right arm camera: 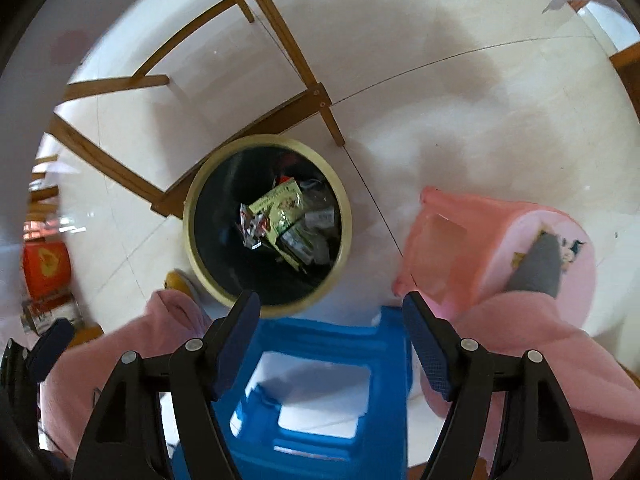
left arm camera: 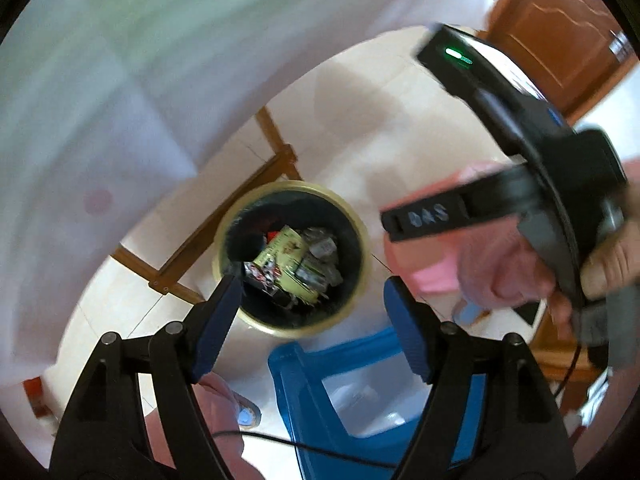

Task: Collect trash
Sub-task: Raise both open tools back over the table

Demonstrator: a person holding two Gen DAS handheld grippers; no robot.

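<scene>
1. Trash [right arm camera: 280,216] is sitting inside the bin [right arm camera: 191,216]: crumpled wrappers, a green-yellow packet on top, something silvery at its left. Bin is standing on the tiled floor [right arm camera: 440,92], just beside the wooden frame legs [right arm camera: 316,98] and near the blue stool [right arm camera: 320,344].
2. I'm reading this as the release step over the bin, judging from both grippers pointing down at it with nothing in them.
3. Doing it well: I'm keeping both tools above the bin mouth, not over the rim, so nothing would be landing on the floor. I'm also checking that no wrapper is sticking to a pad before pulling away.
4. Left gripper [left arm camera: 312,320]: jaws are standing wide, blue pads [left arm camera: 218,328] bare, nothing between them, touching nothing. Bin [left arm camera: 360,220] is showing through the gap, well below.
5. Right gripper [right arm camera: 332,344]: also spread wide, pads [right arm camera: 236,344] empty and clear of everything. Blue stool and bin edge are showing through the gap.
6. In the left view the right tool's body [left arm camera: 520,128] is hovering at upper right, a hand [left arm camera: 500,272] wrapped around its handle. Frame is blurring a bit there.
7. Pink stool [right arm camera: 500,248] is lying tipped at the right, apart from the bin; a pink-sleeved limb is crossing it.
8. Risk I'm watching: the cable [left arm camera: 280,440] trailing under the left tool, near the blue stool [left arm camera: 304,396].
9. No loose trash is showing on the floor in these views, though the edges are too warped to be certain.
</scene>
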